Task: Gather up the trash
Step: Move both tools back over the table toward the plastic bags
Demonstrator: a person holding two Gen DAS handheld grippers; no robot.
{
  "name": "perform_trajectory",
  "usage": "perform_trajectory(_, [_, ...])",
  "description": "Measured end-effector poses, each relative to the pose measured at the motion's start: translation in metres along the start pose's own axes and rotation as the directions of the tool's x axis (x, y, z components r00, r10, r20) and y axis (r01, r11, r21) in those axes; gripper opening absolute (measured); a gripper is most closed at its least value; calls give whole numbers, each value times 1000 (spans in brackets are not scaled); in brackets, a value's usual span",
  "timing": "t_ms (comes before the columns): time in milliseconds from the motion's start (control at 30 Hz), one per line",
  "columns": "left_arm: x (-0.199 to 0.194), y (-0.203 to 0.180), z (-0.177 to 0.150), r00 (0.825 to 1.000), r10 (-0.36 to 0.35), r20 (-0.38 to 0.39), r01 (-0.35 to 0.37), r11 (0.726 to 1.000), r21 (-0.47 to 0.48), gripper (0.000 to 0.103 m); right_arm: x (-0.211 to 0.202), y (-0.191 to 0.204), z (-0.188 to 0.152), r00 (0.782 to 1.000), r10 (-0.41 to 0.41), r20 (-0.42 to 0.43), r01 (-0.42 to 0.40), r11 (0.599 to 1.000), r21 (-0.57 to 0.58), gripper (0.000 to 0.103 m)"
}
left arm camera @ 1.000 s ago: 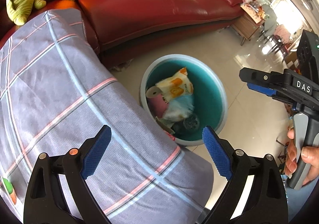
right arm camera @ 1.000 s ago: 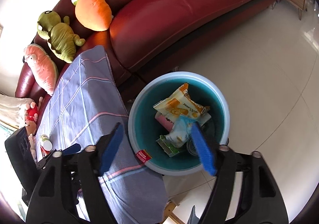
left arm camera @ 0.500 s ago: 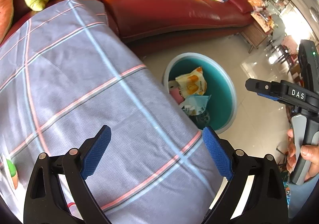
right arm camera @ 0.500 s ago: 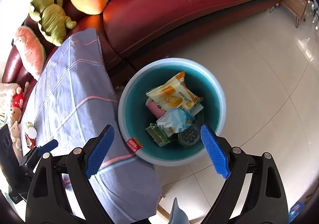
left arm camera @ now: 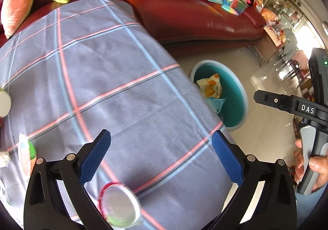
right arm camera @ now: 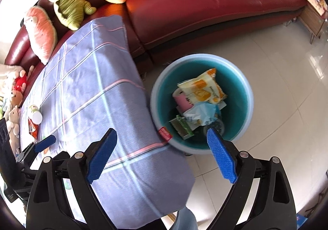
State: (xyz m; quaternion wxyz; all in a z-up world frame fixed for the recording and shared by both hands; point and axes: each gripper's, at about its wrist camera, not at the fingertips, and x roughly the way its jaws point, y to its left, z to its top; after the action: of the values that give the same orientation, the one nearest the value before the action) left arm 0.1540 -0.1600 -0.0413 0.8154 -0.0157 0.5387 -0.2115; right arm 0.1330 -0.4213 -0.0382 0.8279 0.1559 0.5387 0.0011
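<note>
Since a second ago the left gripper [left arm camera: 161, 157] has swung away from the bin [left arm camera: 244, 94] and back over the counter [left arm camera: 114, 78], which is draped in a grey plaid cloth; the bin now sits far right in its view, and a round foil-lidded cup [left arm camera: 119, 206] with a red rim has come into sight just under its fingers. The right gripper [right arm camera: 162, 155] has drifted only a little and hangs over the near edge of the cloth, with the bin [right arm camera: 249, 94] just beyond its right finger.

Both sets of fingers stand wide apart and hold nothing.

Part of the job looks done: the bin, on the floor touching the counter's right end, already holds an orange snack bag [right arm camera: 203, 88], a pink roll [right arm camera: 182, 100], a pale blue wrapper [right arm camera: 202, 114] and a green carton [right arm camera: 181, 127].

What is left lies at the counter's left end: the cup, a small white-capped bottle [right arm camera: 35, 114] and a red wrapper [right arm camera: 32, 127] beside it. Blurred scraps at the left edge of the left view may be the same pieces; I cannot tell. The cup seems the likely next pick.
</note>
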Motion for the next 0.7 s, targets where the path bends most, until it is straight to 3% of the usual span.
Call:
perform_trajectory(333, [-45,72,-31,997,39,59,-32,994,-109,99,3,79,-16,999,26,-19,-28,994,-109,85])
perform_trajectory(700, [-98,170,-78,984,144,106,-114,961,-251,99,13,186,-31,998,45,-50,-57,961,-270,85])
